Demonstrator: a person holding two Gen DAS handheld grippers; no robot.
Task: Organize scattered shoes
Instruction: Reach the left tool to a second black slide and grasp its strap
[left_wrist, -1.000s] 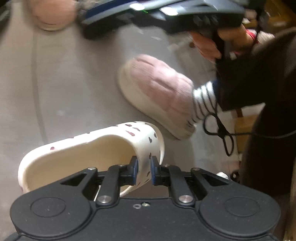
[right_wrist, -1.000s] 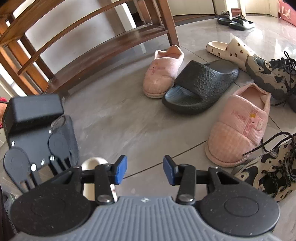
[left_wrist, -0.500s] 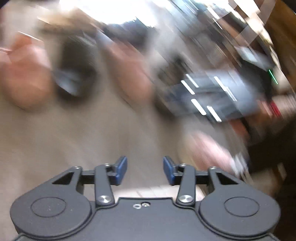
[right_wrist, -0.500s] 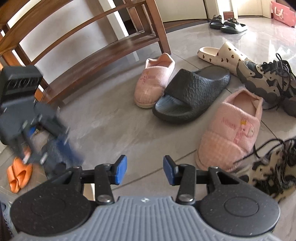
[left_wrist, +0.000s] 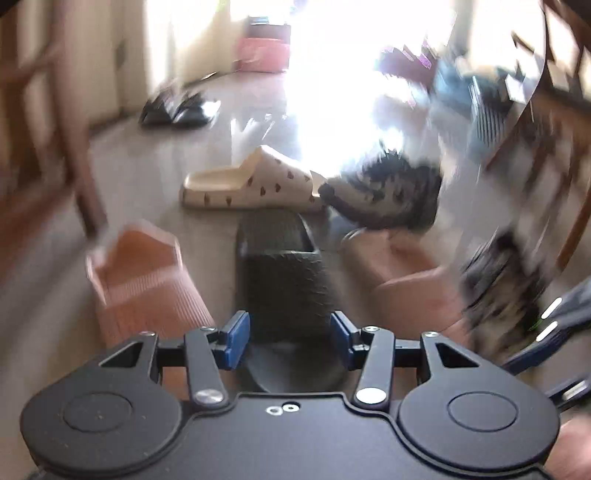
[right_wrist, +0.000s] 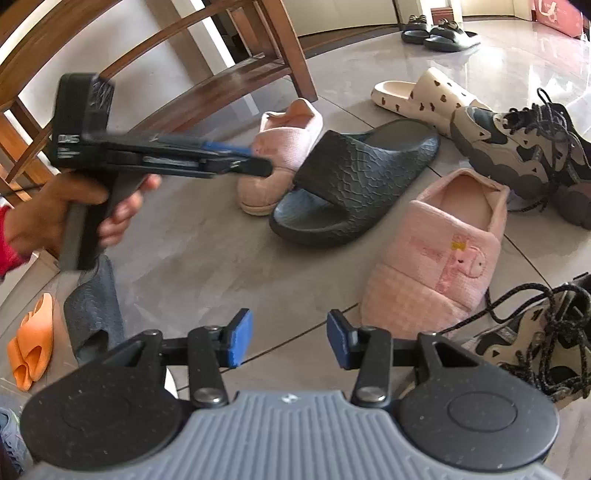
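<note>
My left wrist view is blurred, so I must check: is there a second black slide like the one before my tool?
Observer: Yes, a second black slide lies on the floor, below the left hand in the right wrist view.
Operator: Are other shoes beside it?
Observer: A pair of orange slippers lies just left of it.
Operator: Is the sneaker at my right tied?
Observer: No, the near sneaker has loose laces.

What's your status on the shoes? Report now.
Left tongs open, empty, lined up on black slide. Right tongs opening, empty, over bare floor. Pink slippers flank the slide; nothing blocking.
</note>
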